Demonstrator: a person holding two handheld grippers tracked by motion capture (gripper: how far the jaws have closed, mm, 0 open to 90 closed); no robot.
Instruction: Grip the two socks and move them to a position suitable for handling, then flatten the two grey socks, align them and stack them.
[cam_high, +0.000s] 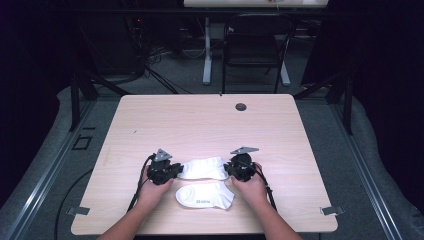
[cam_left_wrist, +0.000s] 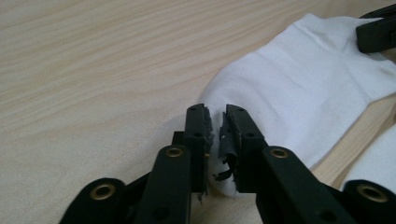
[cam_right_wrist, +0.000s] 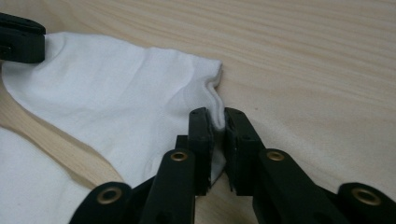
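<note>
Light wooden table (cam_high: 200, 120), lower centre of frame: upper white fabric ankle sock (cam_high: 204, 168) lies flat, left gripper (cam_high: 175, 170) fingers pinching its left end, right gripper (cam_high: 229, 168) fingers pinching its right end. Second white ankle sock (cam_high: 206, 195) lies just below it, untouched, between the hands.

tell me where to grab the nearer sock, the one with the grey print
Take the nearer sock by its open cuff end, at the person's right, coming from that side: it lies flat, and the edge there gives a thin fold. Both grippers are now shut on the far sock.
</note>
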